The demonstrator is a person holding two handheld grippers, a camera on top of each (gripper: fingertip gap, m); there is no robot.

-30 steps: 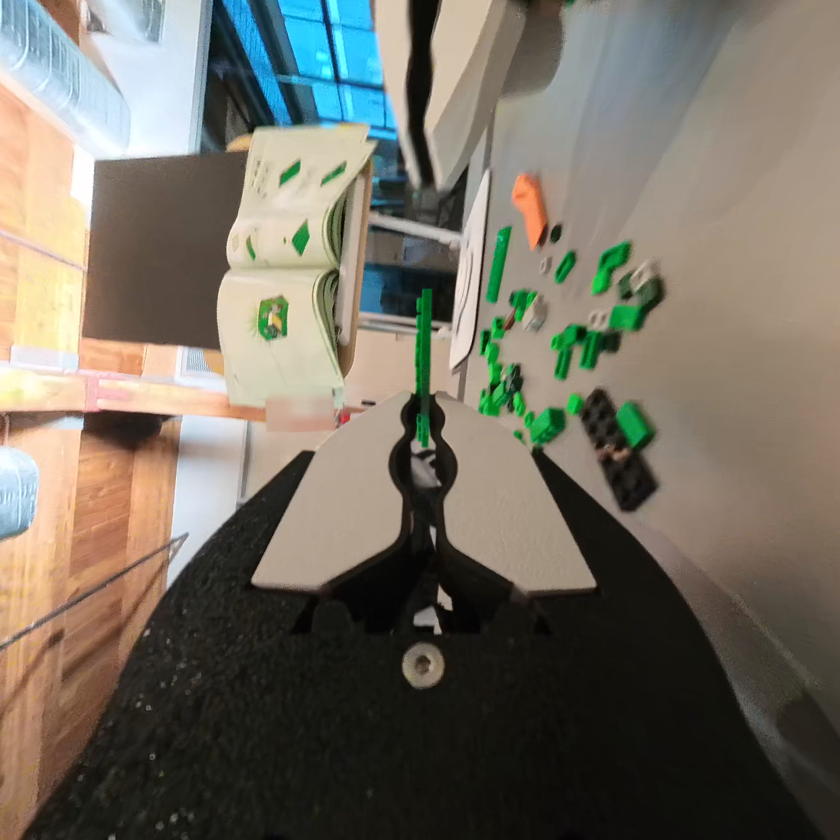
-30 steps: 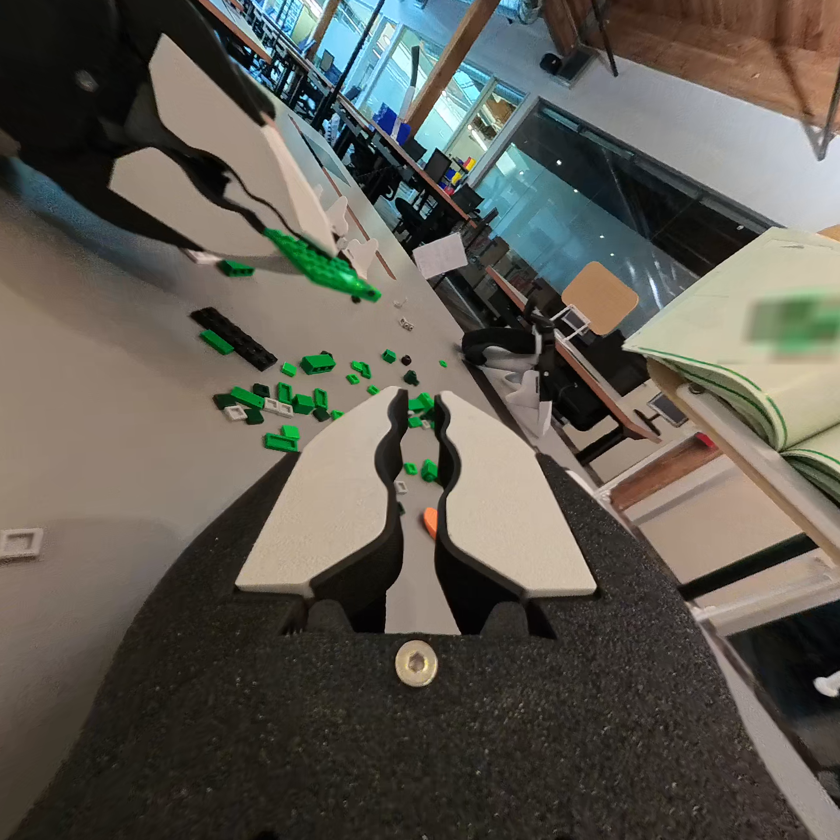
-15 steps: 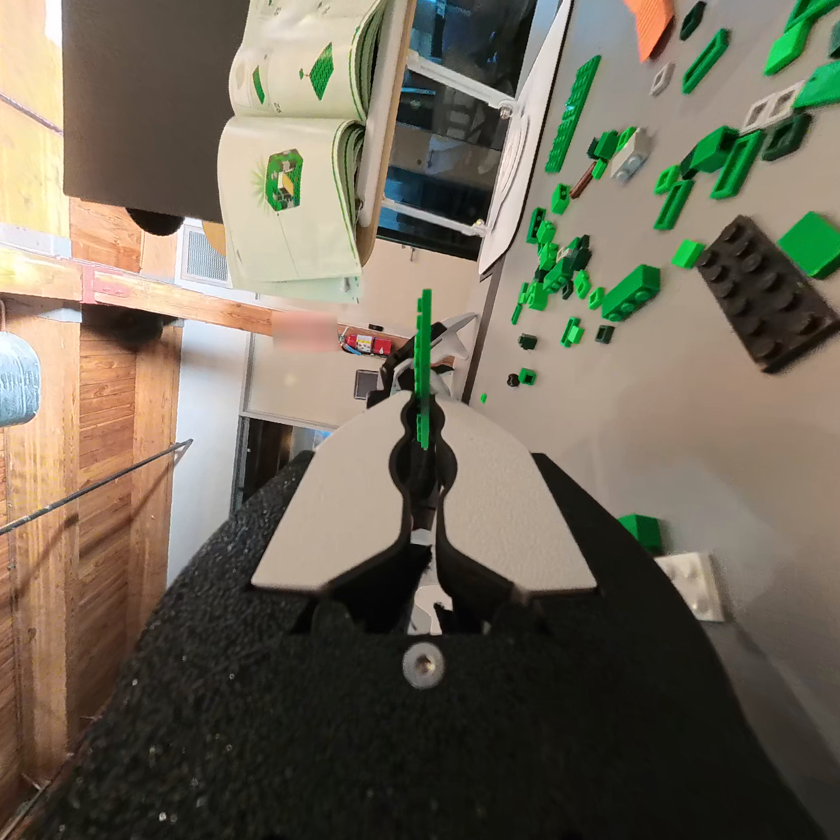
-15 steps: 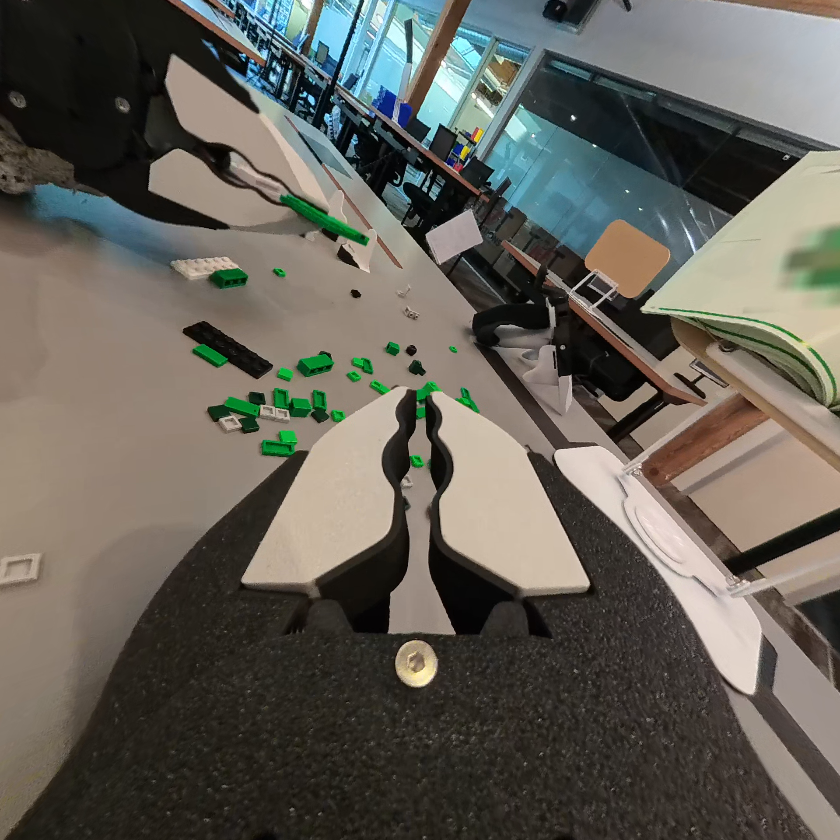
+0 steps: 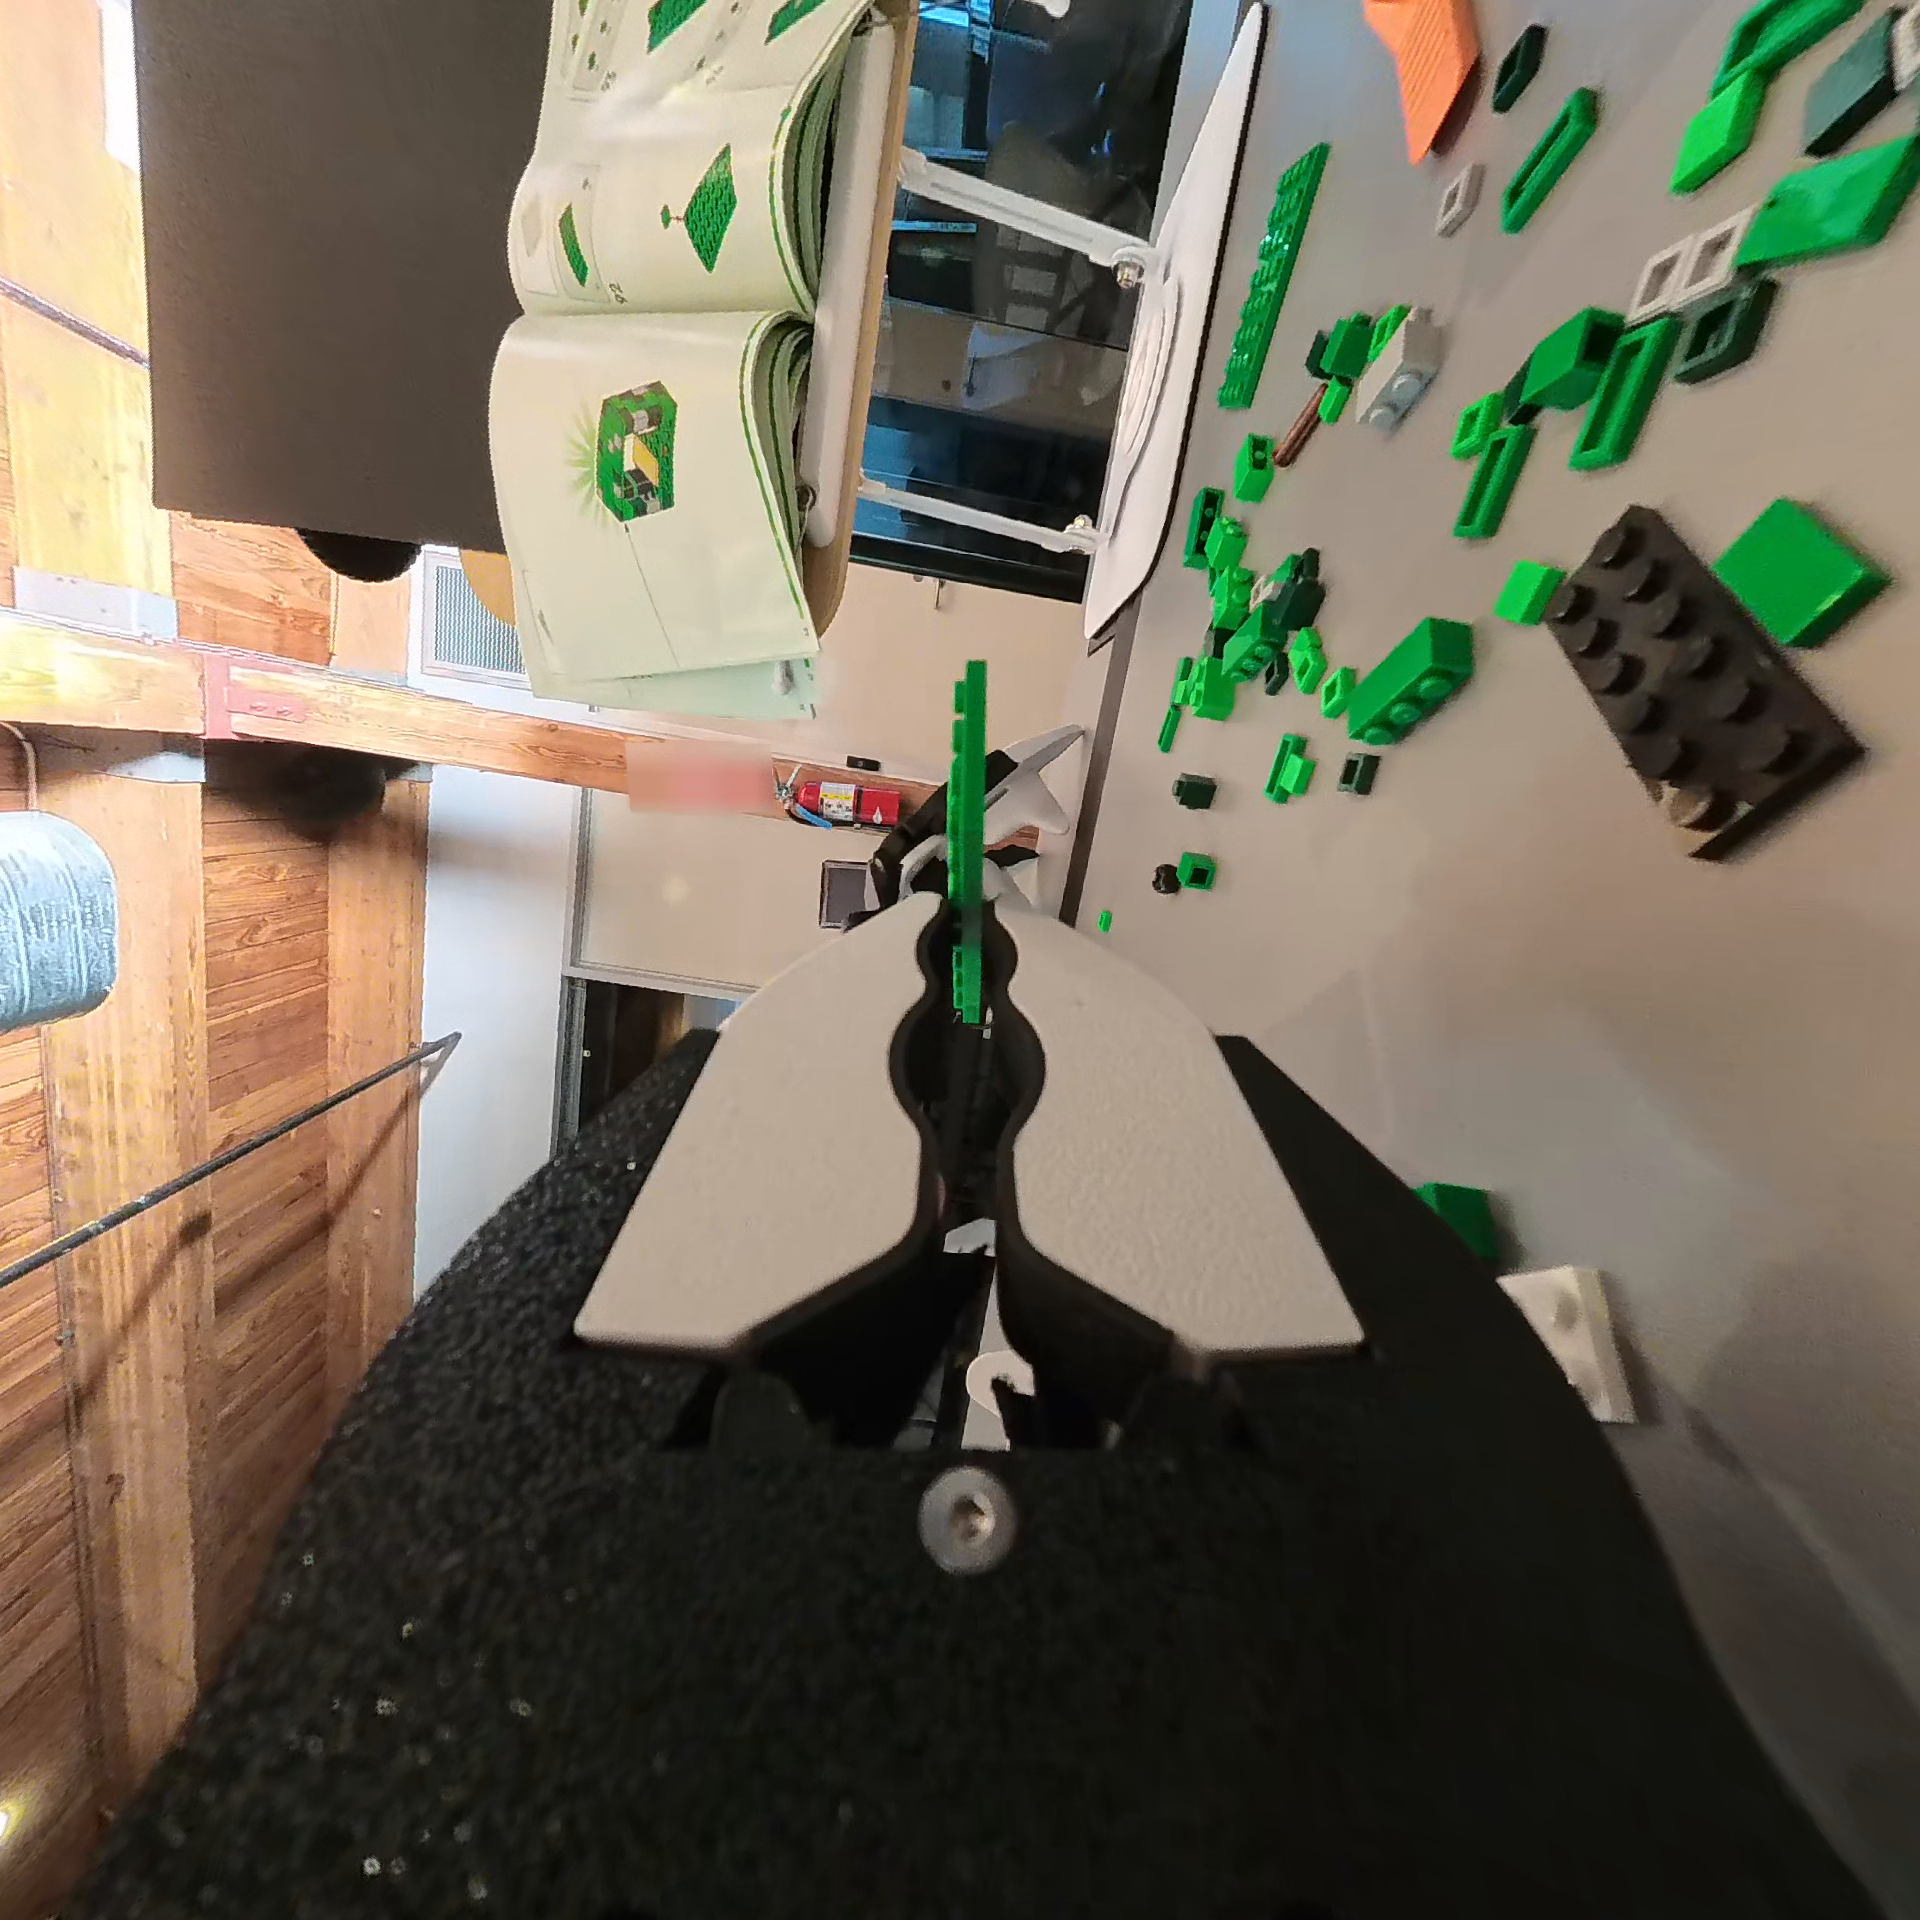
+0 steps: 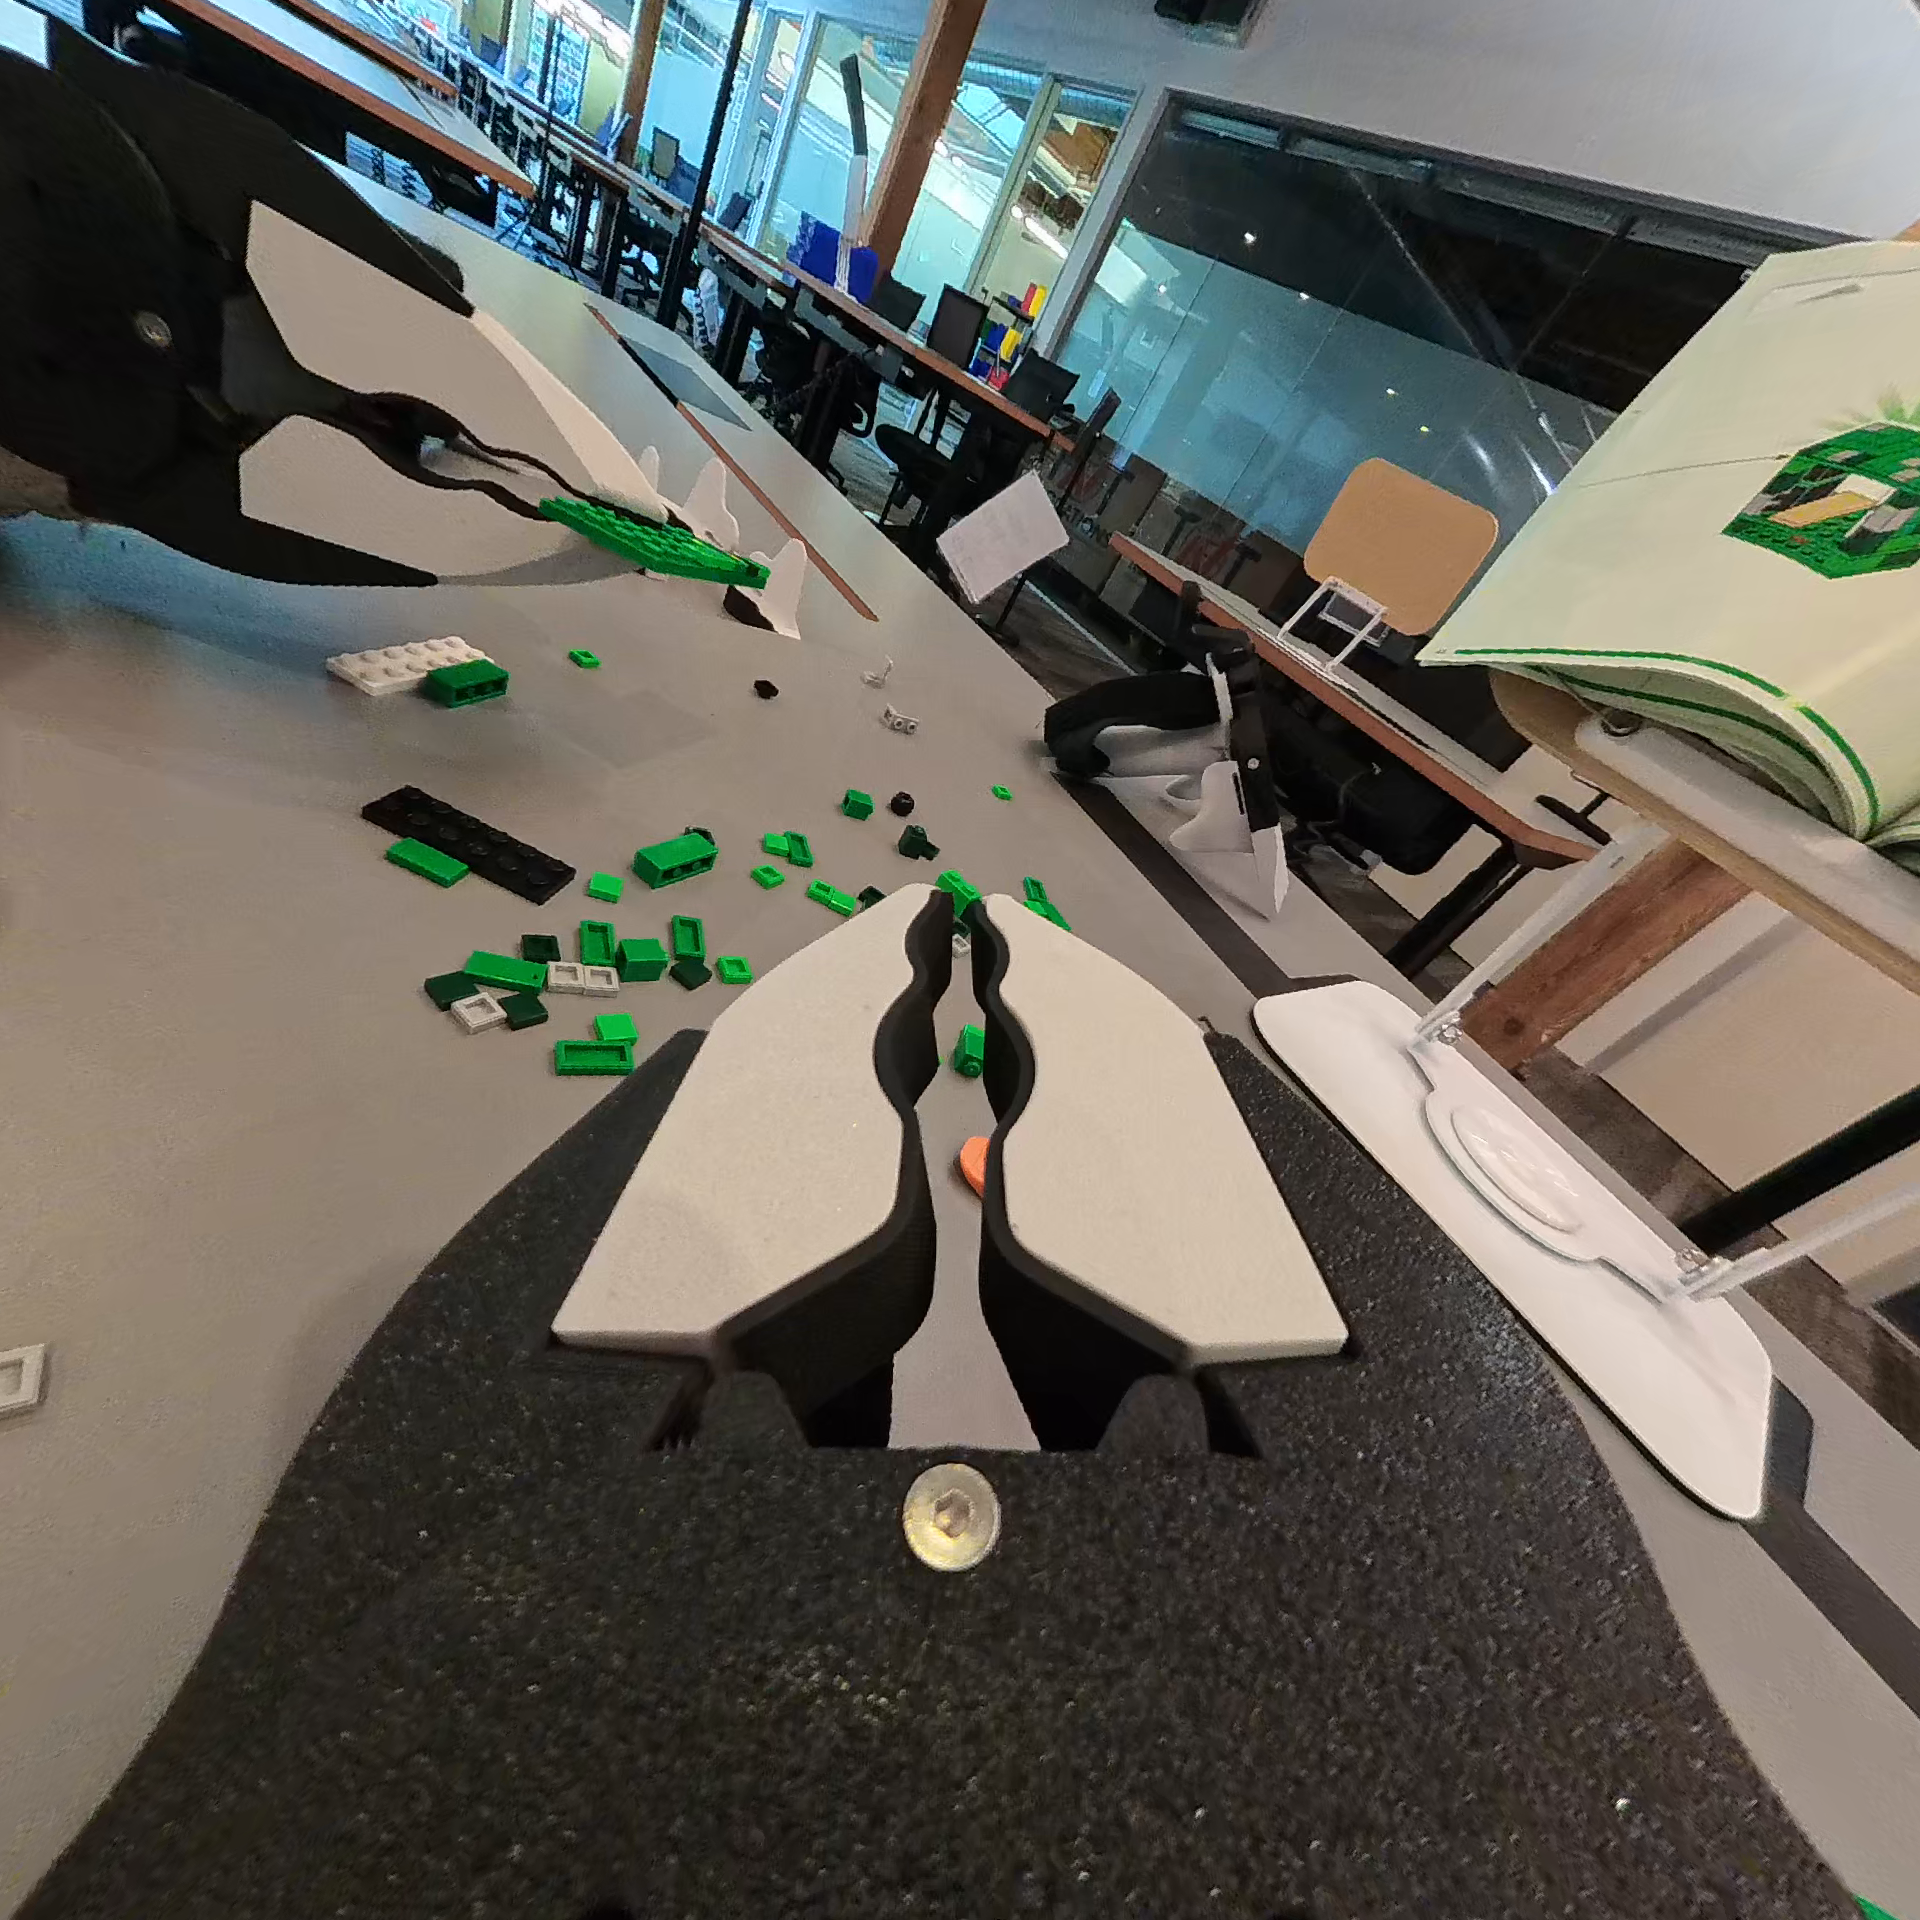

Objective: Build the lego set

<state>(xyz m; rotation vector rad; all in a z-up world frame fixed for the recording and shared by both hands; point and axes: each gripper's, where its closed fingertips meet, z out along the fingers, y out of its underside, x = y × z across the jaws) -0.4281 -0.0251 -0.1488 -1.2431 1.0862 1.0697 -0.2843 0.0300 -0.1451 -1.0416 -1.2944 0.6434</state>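
Observation:
My left gripper [image 5: 966, 920] is shut on a thin green plate [image 5: 972, 821], seen edge-on and sticking out past the fingertips. In the right wrist view the left gripper [image 6: 582, 509] holds this plate [image 6: 665, 542] above the grey table at the far left. My right gripper [image 6: 962, 902] is shut with only a thin slit between the fingertips, and it holds nothing. It hovers low over loose green pieces [image 6: 613, 956]. A black plate [image 5: 1694, 675] bearing a green tile [image 5: 1797, 571] lies on the table, also visible in the right wrist view [image 6: 468, 842].
A long green plate [image 5: 1273, 281], an orange piece [image 5: 1423, 62] and a white plate [image 5: 1569, 1340] beside a green brick [image 6: 465, 684] lie on the table. An open instruction booklet [image 6: 1766, 540] rests on a stand with a white base [image 6: 1507, 1195] at the table's edge. Tip to tip, the grippers are about 15 centimetres apart.
My right gripper's jaws have closed from a clear gap to a thin slit. My left gripper has moved along the table with the green plate, closer to the white plate.

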